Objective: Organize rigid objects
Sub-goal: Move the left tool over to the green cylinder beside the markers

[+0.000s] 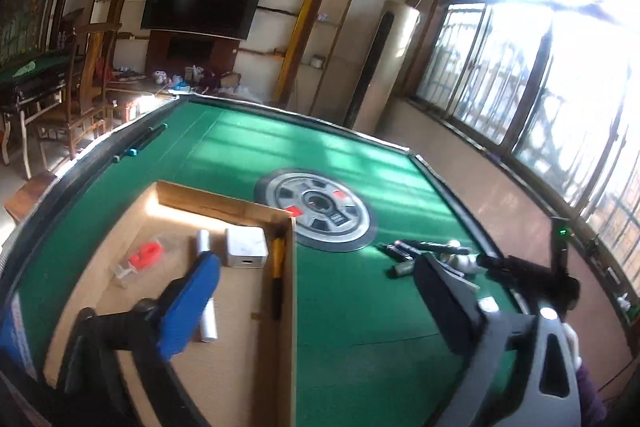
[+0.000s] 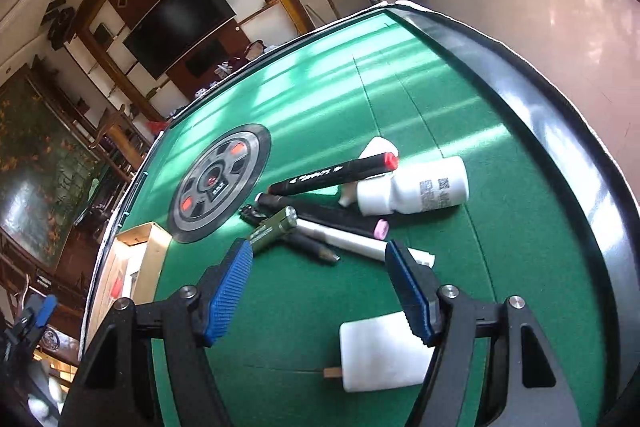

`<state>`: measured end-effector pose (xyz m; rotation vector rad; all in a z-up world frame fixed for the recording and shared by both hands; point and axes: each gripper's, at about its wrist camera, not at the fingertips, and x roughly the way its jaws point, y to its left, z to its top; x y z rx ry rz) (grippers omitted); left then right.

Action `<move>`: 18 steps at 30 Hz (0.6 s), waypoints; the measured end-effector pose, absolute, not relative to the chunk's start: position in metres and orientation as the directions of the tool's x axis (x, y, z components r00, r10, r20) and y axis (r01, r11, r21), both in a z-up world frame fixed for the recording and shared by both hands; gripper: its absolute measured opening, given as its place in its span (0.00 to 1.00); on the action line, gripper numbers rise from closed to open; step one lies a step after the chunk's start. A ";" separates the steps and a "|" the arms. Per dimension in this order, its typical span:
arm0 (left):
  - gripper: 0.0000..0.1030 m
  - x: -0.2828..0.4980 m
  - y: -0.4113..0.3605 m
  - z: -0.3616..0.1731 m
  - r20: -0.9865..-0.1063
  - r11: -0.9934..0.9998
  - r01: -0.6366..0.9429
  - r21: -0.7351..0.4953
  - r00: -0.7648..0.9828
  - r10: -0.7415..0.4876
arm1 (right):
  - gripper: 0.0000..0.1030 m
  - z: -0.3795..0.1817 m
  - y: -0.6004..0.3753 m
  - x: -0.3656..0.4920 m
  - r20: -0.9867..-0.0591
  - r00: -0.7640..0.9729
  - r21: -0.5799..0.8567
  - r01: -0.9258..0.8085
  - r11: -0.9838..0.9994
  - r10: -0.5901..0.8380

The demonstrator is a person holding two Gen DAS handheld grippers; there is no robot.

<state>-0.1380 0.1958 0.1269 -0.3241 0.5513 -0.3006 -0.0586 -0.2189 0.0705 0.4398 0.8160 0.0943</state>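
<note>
A cardboard box point(image 1: 290, 267) lies on the green felt table point(image 1: 360, 307). It holds a red piece in a clear bag point(image 1: 146, 255), a white charger block point(image 1: 246, 247), two white cylinders point(image 1: 204, 239) and a yellow-handled tool point(image 1: 277, 259). My left gripper point(image 1: 316, 263) hangs wide open over the box's right wall, holding nothing. My right gripper point(image 2: 320, 251) is open just short of a pile: a red-capped black marker point(image 2: 336, 173), a pink-tipped marker point(image 2: 344, 219), a white pen point(image 2: 344, 239), a green metal piece point(image 2: 272, 227) and a white bottle point(image 2: 416, 189). A white block point(image 2: 380, 351) lies under its right finger.
The table's round centre console point(image 1: 320, 211) sits beyond the box. A black raised rim point(image 2: 560, 131) runs round the felt, with floor and windows to the right. A wooden chair point(image 1: 84, 99) and a second green table point(image 1: 28, 71) stand at the far left.
</note>
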 end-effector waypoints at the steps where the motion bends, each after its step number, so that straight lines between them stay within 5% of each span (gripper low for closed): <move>1: 0.99 -0.137 0.189 0.119 -0.466 0.863 0.237 -0.447 0.762 -0.450 | 0.66 0.071 -0.221 -0.053 -0.689 0.684 0.404 0.089 0.910 0.239; 3: 0.99 -0.125 0.167 0.097 -0.538 0.809 0.267 -0.524 0.632 -0.557 | 0.66 0.073 -0.217 -0.040 -0.688 0.673 0.411 0.053 0.910 0.272; 6: 0.99 -0.123 0.143 0.085 -0.600 0.853 0.262 -0.451 0.619 -0.507 | 0.66 0.074 -0.196 -0.018 -0.680 0.632 0.446 -0.045 0.894 0.371; 14: 0.99 -0.132 0.145 0.093 -0.607 0.904 0.209 -0.372 0.682 -0.407 | 0.67 0.043 -0.149 0.039 -0.773 0.542 0.335 -0.094 0.938 0.330; 18: 0.99 -0.127 0.149 0.086 -0.620 0.907 0.187 -0.378 0.676 -0.398 | 0.67 0.038 -0.142 0.024 -0.711 0.419 0.541 -0.185 0.820 0.564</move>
